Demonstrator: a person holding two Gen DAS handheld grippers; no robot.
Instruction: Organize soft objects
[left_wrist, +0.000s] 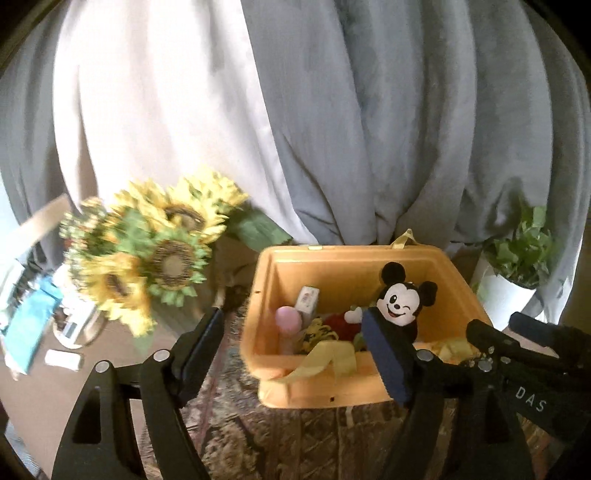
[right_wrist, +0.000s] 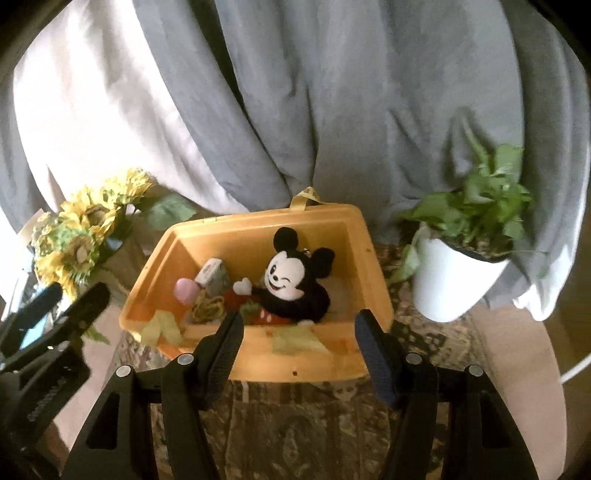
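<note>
orange plastic bin (right_wrist: 373, 258) sits on a patterned brown rug (right_wrist: 295, 424), back edge against the grey curtain (right_wrist: 332, 92). black-and-white winking mouse plush (right_wrist: 291, 284) lies inside, toward the bin's right wall, beside a small pink plush (right_wrist: 186, 290). left gripper (left_wrist: 295, 339) spread wide, empty. right gripper (right_wrist: 299, 332) likewise parted, holding nothing, at the bin's near rim.

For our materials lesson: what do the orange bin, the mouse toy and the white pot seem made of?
Orange bin: probably moulded plastic, with smooth, rigid walls.
Mouse toy: plush fabric, with a fuzzy, matte surface and stuffed shape.
White pot: smooth ceramic or plastic; unclear which.
</note>
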